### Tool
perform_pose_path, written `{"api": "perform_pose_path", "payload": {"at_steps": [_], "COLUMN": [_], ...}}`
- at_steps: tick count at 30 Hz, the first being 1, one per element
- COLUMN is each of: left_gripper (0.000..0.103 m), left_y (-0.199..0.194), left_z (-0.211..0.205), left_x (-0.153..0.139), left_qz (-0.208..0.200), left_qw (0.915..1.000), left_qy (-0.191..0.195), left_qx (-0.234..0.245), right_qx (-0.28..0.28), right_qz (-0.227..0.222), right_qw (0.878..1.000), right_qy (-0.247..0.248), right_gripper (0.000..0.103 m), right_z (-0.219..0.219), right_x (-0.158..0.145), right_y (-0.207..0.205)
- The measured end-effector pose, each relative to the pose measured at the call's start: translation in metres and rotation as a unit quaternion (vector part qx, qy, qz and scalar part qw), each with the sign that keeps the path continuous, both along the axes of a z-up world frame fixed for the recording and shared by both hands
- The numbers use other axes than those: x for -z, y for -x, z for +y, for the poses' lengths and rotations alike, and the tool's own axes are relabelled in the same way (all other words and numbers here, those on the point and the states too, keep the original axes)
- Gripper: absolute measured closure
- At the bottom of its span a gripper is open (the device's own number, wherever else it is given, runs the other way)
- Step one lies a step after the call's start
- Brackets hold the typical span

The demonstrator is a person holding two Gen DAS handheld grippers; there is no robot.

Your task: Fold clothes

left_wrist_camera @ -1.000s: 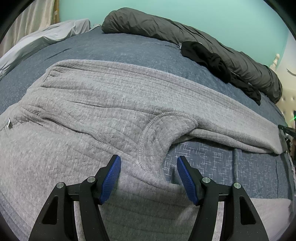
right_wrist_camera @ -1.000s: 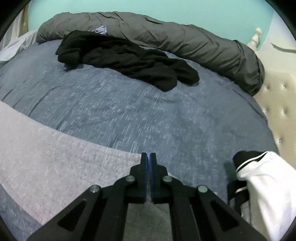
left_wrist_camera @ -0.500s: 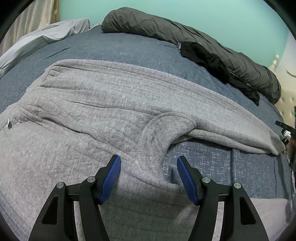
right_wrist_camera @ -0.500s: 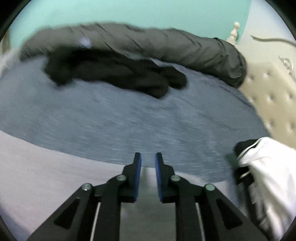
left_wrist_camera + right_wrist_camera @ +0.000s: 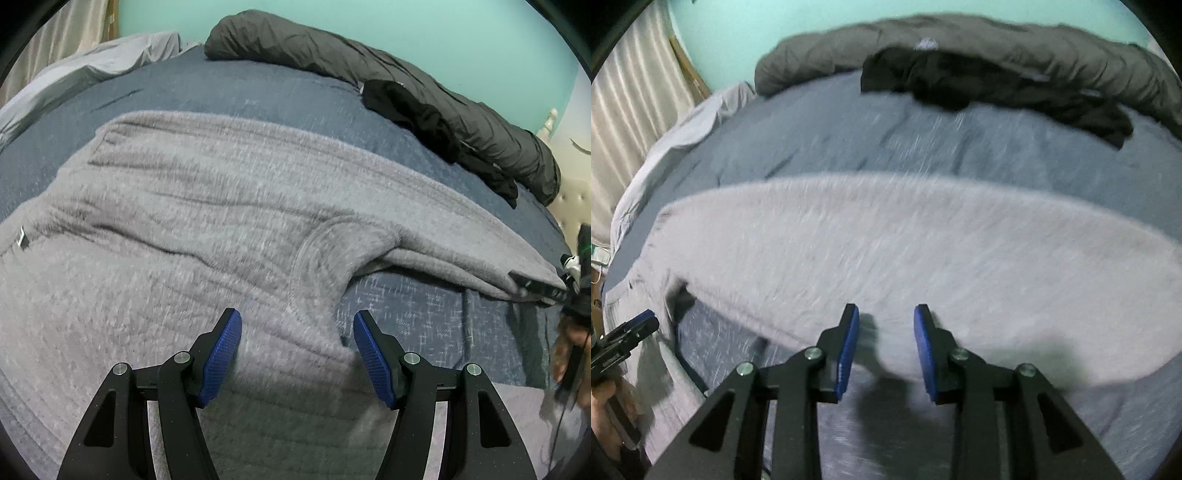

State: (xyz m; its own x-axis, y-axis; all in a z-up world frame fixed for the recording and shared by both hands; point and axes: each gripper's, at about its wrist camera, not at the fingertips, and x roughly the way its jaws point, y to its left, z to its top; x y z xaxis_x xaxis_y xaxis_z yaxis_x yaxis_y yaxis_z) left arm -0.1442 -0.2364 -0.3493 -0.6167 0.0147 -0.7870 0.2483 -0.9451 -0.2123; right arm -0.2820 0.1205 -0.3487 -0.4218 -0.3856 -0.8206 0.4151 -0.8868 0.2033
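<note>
The grey sweatpants (image 5: 192, 229) lie spread across the bed (image 5: 258, 92). Left gripper (image 5: 297, 354) hovers apart; right gripper (image 5: 886, 347), jaws just opening, holds nothing. Grip the leg's edge squarely before folding

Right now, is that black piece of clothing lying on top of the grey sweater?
No. The black garment lies apart from the grey sweater, against the dark rolled bedding, with bare blue bedspread between them.

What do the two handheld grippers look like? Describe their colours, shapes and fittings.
The left gripper and right gripper match: black angular arms with triangular cut-outs, round silver pivot screws, and flat ribbed blue pads on the fingers. A thin dark cable hangs near the hand at the frame's right edge.
</note>
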Motion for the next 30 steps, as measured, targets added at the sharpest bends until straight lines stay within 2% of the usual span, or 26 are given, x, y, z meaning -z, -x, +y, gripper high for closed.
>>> {"api": "perform_pose_path", "payload": {"at_steps": [3, 8, 11, 13, 15, 18, 20, 23, 27, 30], "left_gripper": [0.036, 0.036, 0.036, 0.036, 0.036, 0.036, 0.036, 0.035, 0.035, 0.035], "left_y": [0.0, -0.001, -0.002, -0.001, 0.0, 0.001, 0.001, 0.001, 0.001, 0.002], "left_z": [-0.002, -0.006, -0.006, -0.005, -0.003, -0.001, 0.0, 0.0, 0.0, 0.002], "left_x": [0.001, -0.001, -0.002, -0.002, -0.002, -0.002, -0.002, -0.001, -0.002, -0.001], "left_qz": [0.0, 0.002, 0.004, 0.005, 0.004, 0.004, 0.004, 0.003, 0.003, 0.004], "left_qw": [1.0, 1.0, 1.0, 1.0, 1.0, 1.0, 1.0, 1.0, 1.0, 1.0], "left_qy": [-0.003, -0.008, -0.007, -0.006, -0.006, -0.007, -0.005, -0.005, -0.005, -0.002], "left_qx": [0.004, 0.0, -0.001, 0.001, 0.002, 0.003, 0.005, 0.004, 0.004, -0.002], "right_qx": [0.018, 0.029, 0.06, 0.076, 0.072, 0.089, 0.124, 0.198, 0.246, 0.279], "right_qz": [-0.003, 0.001, 0.016, -0.01, -0.041, -0.019, 0.005, 0.008, 0.041, 0.063], "right_qw": [1.0, 1.0, 0.998, 0.997, 0.997, 0.996, 0.992, 0.98, 0.968, 0.957], "right_qy": [-0.006, -0.003, -0.019, -0.022, 0.01, 0.011, 0.008, 0.0, -0.036, -0.04], "right_gripper": [0.072, 0.072, 0.072, 0.072, 0.073, 0.073, 0.072, 0.072, 0.072, 0.072], "right_z": [-0.008, -0.002, 0.021, 0.037, 0.056, 0.078, 0.102, 0.149, 0.199, 0.24], "right_x": [0.014, 0.004, -0.003, 0.004, 0.01, -0.003, -0.014, -0.016, -0.023, -0.032], "right_y": [-0.009, -0.016, -0.012, -0.003, 0.0, 0.0, 0.002, 0.014, 0.028, 0.039]}}
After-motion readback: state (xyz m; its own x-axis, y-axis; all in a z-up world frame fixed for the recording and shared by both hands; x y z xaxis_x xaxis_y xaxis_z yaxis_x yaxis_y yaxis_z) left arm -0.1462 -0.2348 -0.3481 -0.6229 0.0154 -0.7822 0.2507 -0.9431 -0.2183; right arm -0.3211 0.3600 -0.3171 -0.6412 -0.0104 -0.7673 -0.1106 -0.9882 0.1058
